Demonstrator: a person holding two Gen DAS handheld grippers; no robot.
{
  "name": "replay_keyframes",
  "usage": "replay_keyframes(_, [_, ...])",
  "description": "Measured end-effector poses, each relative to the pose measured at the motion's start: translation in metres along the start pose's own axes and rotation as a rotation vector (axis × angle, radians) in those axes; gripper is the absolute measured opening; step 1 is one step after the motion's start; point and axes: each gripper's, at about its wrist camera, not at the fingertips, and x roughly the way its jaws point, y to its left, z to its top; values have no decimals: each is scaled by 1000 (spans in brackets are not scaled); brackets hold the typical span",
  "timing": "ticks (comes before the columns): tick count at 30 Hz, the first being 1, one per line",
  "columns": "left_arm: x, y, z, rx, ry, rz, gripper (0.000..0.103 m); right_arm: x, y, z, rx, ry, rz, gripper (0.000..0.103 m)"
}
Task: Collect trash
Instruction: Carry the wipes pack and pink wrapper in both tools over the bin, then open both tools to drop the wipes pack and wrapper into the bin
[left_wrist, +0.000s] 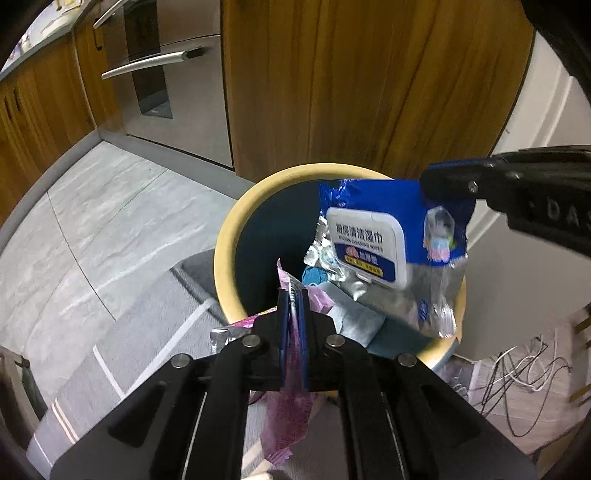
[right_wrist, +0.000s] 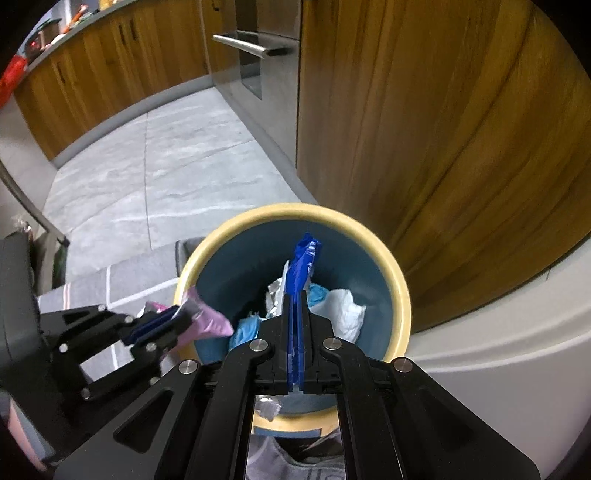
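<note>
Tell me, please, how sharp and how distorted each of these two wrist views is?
Left wrist view: the blue wipes packet and right gripper show slight motion blur; the floor lines bow. Right wrist view: the bin rim and left gripper are fairly crisp; the cabinets curve strongly, and the corners are black.

Blue wipes pack (left_wrist: 388, 236); pink wrapper (left_wrist: 291, 406)

You had two grippers: left gripper (left_wrist: 293, 295), right gripper (right_wrist: 295, 295). One pink wrapper (left_wrist: 286, 413) sat between the left jaws, one blue wipes pack (left_wrist: 388, 236) between the right. One bin (right_wrist: 400, 291) lay ahead of both jaws.
</note>
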Motion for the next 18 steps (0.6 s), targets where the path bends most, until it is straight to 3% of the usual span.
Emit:
replay_keyframes(5, [10, 2, 6, 5, 18, 11, 6, 6, -1, -1, 21, 26, 2, 3])
replay_keyframes(12, [6, 8, 8, -25, -9, 28, 44, 8, -5, -1, 27, 33, -5, 3])
replay_keyframes(18, [-3, 15, 8, -43, -28, 43, 56, 10, -5, -1, 27, 38, 2, 3])
